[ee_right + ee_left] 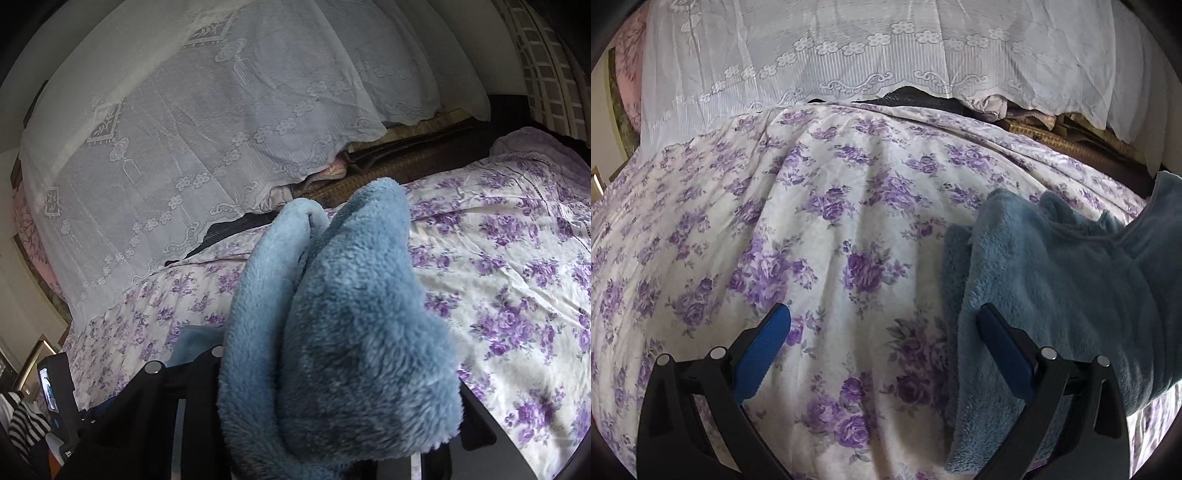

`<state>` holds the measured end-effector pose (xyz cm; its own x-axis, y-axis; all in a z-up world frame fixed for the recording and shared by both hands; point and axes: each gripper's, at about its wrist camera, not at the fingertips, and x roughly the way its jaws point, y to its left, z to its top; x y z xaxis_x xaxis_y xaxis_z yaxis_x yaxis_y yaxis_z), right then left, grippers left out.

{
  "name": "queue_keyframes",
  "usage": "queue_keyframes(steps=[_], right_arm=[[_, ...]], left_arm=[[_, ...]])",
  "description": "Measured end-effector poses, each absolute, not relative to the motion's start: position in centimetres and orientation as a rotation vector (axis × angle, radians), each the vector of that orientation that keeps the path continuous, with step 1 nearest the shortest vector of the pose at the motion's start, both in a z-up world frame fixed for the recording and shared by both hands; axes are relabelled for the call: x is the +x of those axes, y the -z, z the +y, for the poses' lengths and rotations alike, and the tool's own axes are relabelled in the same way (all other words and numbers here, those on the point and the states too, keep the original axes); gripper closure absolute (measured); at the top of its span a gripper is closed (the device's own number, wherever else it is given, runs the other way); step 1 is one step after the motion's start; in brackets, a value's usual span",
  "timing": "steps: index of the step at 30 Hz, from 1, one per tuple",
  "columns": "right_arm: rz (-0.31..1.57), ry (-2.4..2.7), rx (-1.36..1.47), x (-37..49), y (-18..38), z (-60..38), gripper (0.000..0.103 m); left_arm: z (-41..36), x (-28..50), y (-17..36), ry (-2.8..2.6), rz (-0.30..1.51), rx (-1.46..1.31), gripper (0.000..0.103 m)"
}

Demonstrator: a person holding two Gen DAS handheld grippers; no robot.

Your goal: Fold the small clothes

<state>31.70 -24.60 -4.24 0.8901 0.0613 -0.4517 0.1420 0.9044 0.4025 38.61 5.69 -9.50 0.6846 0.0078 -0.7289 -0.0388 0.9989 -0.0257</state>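
A fuzzy blue fleece garment [1052, 280] lies bunched on the floral bedspread at the right of the left wrist view. My left gripper [882, 325] is open and empty, its blue-padded fingers spread wide, the right finger [1004, 350] over the garment's left edge. In the right wrist view the same blue garment [343, 332] is bunched up over my right gripper [332, 424] and hides its fingertips. The right gripper is shut on the garment and lifts it above the bed.
The bed is covered with a white bedspread with purple roses [812, 240]. A white lace curtain [849, 55] hangs behind it. Dark woven items [1071, 140] sit at the far edge. A device with a small screen [51, 384] shows at the lower left.
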Motion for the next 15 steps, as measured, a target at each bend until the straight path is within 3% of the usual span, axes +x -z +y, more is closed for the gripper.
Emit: queue_keyframes(steps=[15], right_arm=[[0.487, -0.04, 0.359, 33.6, 2.5, -17.5, 0.072]], left_arm=[[7.5, 40.0, 10.1, -0.018, 0.868, -0.12, 0.004]])
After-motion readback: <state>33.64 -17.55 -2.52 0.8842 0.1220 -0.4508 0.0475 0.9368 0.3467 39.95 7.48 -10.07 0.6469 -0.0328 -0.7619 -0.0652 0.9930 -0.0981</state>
